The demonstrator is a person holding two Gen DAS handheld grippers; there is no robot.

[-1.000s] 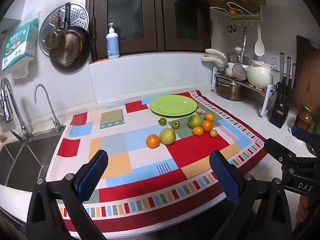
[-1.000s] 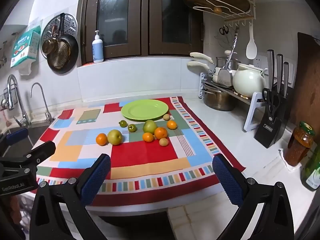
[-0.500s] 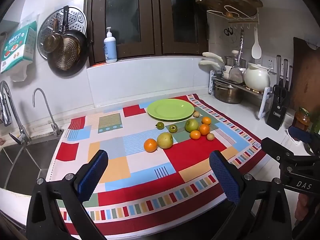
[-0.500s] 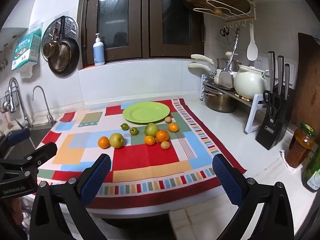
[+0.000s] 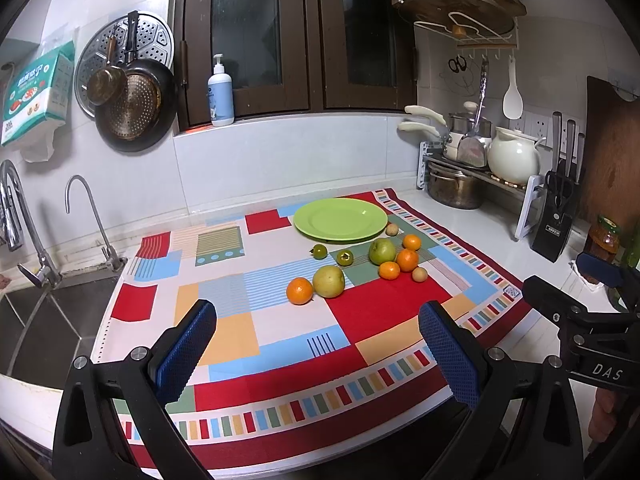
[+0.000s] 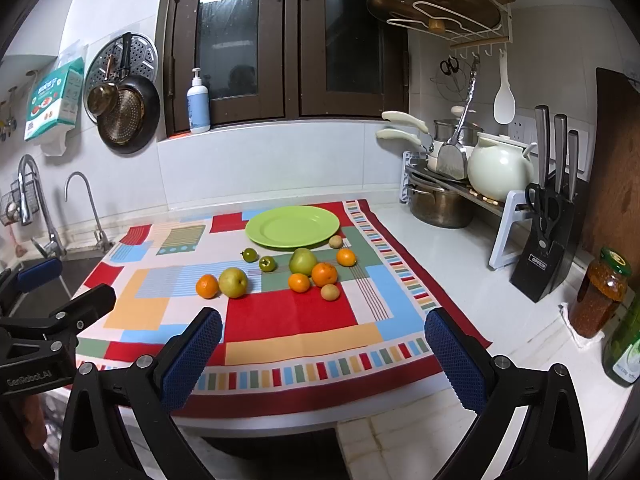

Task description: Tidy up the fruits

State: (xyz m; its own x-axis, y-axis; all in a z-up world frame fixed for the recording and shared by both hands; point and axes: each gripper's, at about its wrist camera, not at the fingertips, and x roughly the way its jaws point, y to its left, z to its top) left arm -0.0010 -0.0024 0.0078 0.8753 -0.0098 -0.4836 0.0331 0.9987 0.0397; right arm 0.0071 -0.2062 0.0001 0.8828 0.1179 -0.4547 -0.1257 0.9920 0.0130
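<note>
Kitchen counter under dark-framed cabinets; a patchwork cloth (image 5: 280, 320) in red, blue, yellow and green is covering the worktop, with a sink and taps off to the left.

Fruits are lying loose on the cloth, just in front of an empty green plate (image 5: 340, 219). Nearest group: an orange (image 5: 299, 290) touching a yellow-green pear-like fruit (image 5: 328, 281). Further back and right: a green apple (image 5: 382, 251), three small oranges around it (image 5: 407, 259), and a small tan fruit (image 5: 419, 274) at the edge of the cluster. Another tan one (image 5: 391, 229) is sitting right beside the plate rim. Two little dark-green fruits (image 5: 344, 257) are lying between the groups.

Handling, as a judgement: all are round, firm and light, likely to roll if nudged. The waxy apple and pear look the most slippery; best pinched across the widest part. The small ones are needing a gentle, centred squeeze.

Left gripper (image 5: 318, 344) is hovering over the near edge of the cloth, jaws spread wide, holding nothing. Right gripper (image 6: 322, 350) likewise: blue pads far apart, nothing between them, well short of the fruit.

Readable writing: "DAS" on the right gripper's body seen from the left camera; "GenRobot.AI" on the left gripper's body seen from the right camera; the knife block (image 6: 545, 262) is carrying a label that seems to read "OPPEIN", though I cannot be sure. The green box (image 5: 36, 92) on the wall is bearing print too small to read.
</note>
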